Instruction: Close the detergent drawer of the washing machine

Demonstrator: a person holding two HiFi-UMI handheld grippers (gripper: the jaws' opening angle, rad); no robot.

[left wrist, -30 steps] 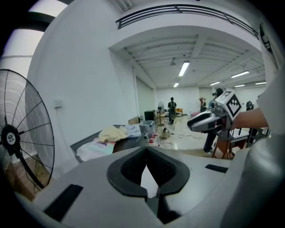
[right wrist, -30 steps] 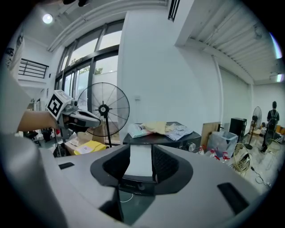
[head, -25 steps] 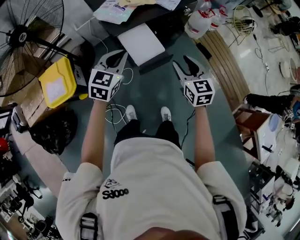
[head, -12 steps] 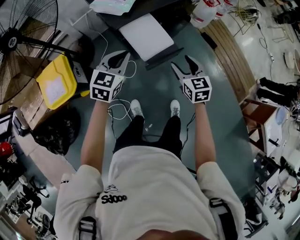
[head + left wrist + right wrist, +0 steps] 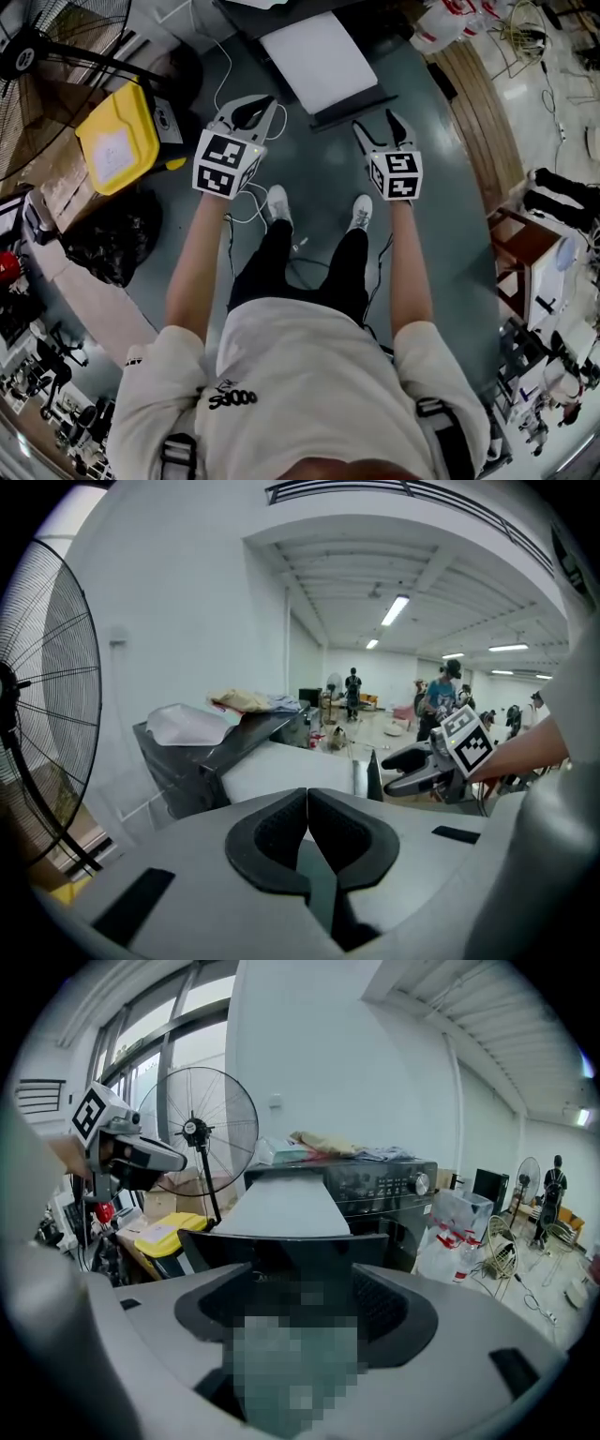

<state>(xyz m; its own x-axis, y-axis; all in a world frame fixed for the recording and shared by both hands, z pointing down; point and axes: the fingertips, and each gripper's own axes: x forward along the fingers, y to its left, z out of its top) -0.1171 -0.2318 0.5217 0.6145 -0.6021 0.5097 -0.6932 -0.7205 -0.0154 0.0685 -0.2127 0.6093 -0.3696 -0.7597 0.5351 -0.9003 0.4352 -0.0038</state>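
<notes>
Now I'm watching both hands lowering toward the washing machine (image 5: 384, 1183). The right tool (image 5: 378, 127) is opening its jaws, nothing between them; the left tool (image 5: 251, 105) is keeping its jaws together, empty. The white drawer (image 5: 323, 61), I judge, is still jutting out of the machine's front, untouched.

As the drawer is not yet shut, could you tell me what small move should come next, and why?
Probably move the right tool forward to the dark front of the detergent drawer: it stands pulled out of the washing machine, and that tool, jaws opening with nothing between them, hangs short of it.
</notes>
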